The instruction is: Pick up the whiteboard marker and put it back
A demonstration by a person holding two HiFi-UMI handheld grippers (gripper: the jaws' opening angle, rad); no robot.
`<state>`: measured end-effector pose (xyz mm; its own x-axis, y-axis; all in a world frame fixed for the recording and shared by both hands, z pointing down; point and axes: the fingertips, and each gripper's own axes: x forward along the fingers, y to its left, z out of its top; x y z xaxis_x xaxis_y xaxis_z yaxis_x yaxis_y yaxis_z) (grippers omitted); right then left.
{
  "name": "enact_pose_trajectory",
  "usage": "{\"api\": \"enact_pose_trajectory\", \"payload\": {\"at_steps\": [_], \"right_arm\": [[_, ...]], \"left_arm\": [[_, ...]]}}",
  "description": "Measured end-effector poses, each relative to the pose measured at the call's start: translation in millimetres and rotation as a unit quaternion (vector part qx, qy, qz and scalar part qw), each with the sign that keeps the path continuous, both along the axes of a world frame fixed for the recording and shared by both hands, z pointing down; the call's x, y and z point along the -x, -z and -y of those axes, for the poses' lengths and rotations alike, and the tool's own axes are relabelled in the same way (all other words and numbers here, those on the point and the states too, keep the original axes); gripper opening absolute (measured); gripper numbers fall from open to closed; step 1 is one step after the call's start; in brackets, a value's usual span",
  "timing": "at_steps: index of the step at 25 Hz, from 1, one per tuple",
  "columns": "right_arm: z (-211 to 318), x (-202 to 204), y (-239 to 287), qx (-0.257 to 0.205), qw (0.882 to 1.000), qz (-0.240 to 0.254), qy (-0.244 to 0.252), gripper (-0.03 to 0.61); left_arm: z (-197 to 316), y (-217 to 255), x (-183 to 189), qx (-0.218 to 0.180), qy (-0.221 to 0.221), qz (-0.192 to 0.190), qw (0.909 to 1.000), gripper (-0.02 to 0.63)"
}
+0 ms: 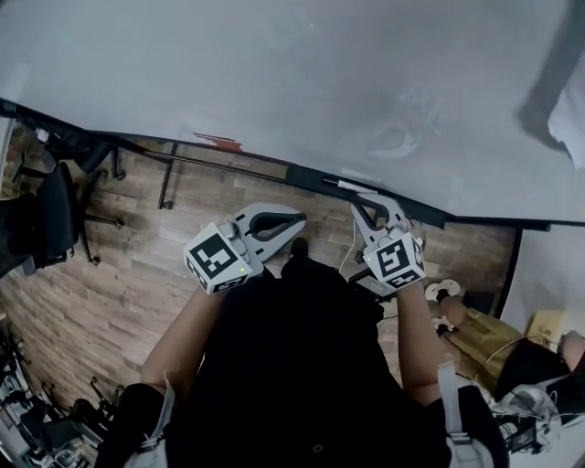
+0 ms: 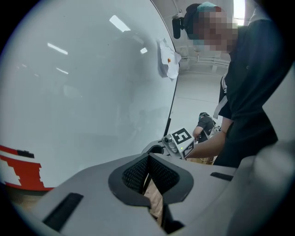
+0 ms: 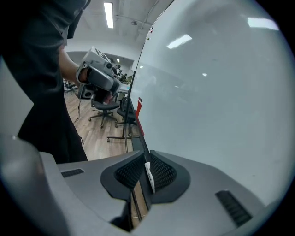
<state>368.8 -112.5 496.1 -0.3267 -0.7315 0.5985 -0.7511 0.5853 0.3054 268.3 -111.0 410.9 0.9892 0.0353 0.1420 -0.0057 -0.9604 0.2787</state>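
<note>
Grey jaws of the right gripper are clenched on the white whiteboard marker. The marker lies along the black tray rail at the lower edge of the whiteboard. The left gripper is pinched together on nothing, above the wooden floor.

A large glossy white board fills the far side, and pale streaks of light are mirrored in its surface. A thin black ledge runs along its lower edge, with a flat red strip lying on it. A crumpled white cloth hangs at the board's edge. Below lies a brown wood-plank floor. 1 black office chair on castors stands on it at the left, near a black metal stand leg. A long white ceiling strip light glows overhead.
</note>
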Motion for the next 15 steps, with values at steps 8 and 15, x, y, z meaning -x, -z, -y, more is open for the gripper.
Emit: {"api": "enact_pose_trajectory", "payload": {"at_steps": [8, 15], "right_arm": [[17.7, -2.8, -22.9, 0.028, 0.999, -0.015, -0.004, 0.122], [19.1, -7.5, -50.6, 0.057, 0.995, -0.081, 0.000, 0.123]], "left_arm": [[-3.1, -4.0, 7.0, 0.010, 0.016, 0.000, 0.9998, 0.012], [-7.6, -10.6, 11.6, 0.015, 0.021, 0.004, 0.9997, 0.012]]}}
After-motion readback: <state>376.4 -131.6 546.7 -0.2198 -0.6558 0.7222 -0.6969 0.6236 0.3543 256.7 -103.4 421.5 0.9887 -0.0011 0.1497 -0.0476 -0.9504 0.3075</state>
